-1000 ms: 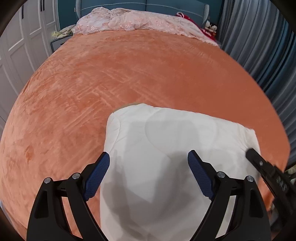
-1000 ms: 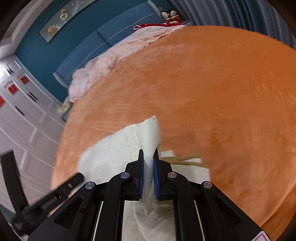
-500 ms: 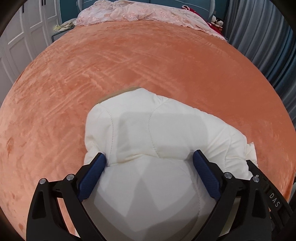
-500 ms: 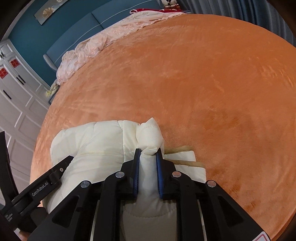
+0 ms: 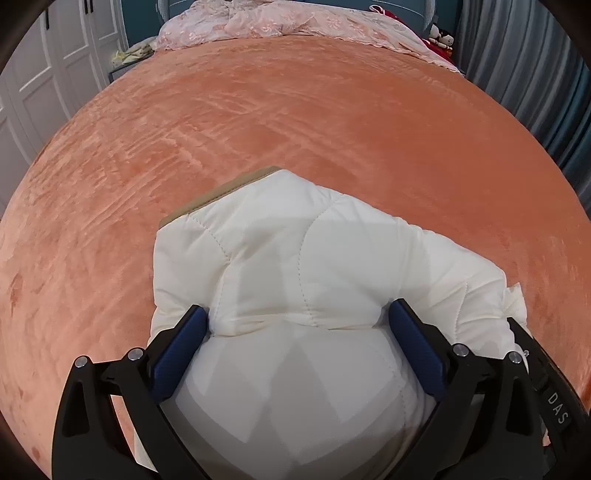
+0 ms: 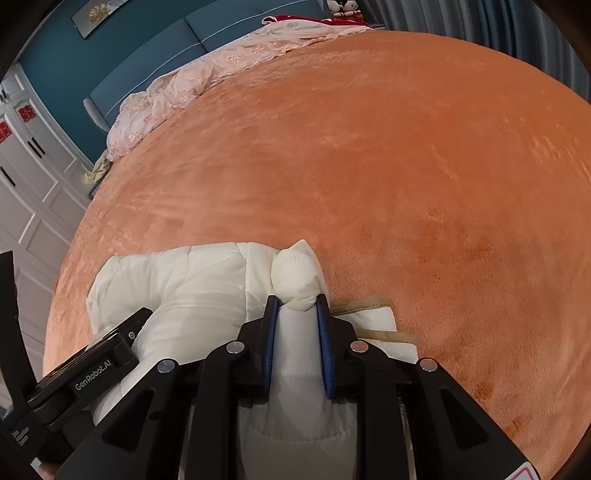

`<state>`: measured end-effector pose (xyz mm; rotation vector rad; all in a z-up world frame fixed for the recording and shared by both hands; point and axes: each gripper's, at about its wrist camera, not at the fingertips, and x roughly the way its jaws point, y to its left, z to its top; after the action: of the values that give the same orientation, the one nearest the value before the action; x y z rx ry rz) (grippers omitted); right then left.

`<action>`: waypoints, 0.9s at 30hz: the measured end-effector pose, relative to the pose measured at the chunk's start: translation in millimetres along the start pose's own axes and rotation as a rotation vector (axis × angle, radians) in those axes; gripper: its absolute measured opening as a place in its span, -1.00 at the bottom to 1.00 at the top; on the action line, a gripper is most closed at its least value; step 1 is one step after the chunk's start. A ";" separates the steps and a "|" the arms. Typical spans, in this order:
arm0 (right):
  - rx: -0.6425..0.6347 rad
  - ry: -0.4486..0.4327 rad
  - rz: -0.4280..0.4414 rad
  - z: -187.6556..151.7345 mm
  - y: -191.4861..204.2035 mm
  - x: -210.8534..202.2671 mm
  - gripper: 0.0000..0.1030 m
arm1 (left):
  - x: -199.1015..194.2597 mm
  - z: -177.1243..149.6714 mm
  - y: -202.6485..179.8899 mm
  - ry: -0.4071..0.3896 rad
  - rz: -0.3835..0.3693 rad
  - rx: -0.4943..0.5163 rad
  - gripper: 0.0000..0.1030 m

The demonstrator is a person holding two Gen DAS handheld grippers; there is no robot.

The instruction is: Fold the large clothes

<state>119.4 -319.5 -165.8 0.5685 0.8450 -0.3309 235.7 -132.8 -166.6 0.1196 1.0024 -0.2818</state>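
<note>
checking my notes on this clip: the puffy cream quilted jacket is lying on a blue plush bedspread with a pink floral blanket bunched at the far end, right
Not quite: the plush bedspread is orange, not blue; both wrist views show it. The rest holds: the puffy cream quilted jacket lies on it, and the pink floral blanket is bunched at the far end, in front of a blue headboard.

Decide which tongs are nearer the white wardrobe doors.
Left. The left tongs, opening around the cream jacket, are on the side of the wardrobe doors; the right tongs, opening with a jacket fold between them, are farther off, toward the grey curtains.
</note>
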 end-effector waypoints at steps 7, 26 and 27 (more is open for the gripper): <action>-0.006 -0.019 -0.014 -2.8 1.9 -1.1 -0.56 | -2.8 -0.7 -1.2 -0.003 0.010 0.001 0.89; -0.016 0.089 0.112 -51.3 -29.0 -105.7 -0.37 | -99.5 -65.0 44.1 0.097 -0.110 -0.069 0.88; -0.029 0.085 0.096 -53.2 -28.4 -105.1 -0.43 | -99.3 -68.4 44.6 0.099 -0.110 -0.071 0.89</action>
<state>7.4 -305.2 -121.7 0.5972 0.8999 -0.2078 142.6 -56.8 -120.8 0.0139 1.1182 -0.3434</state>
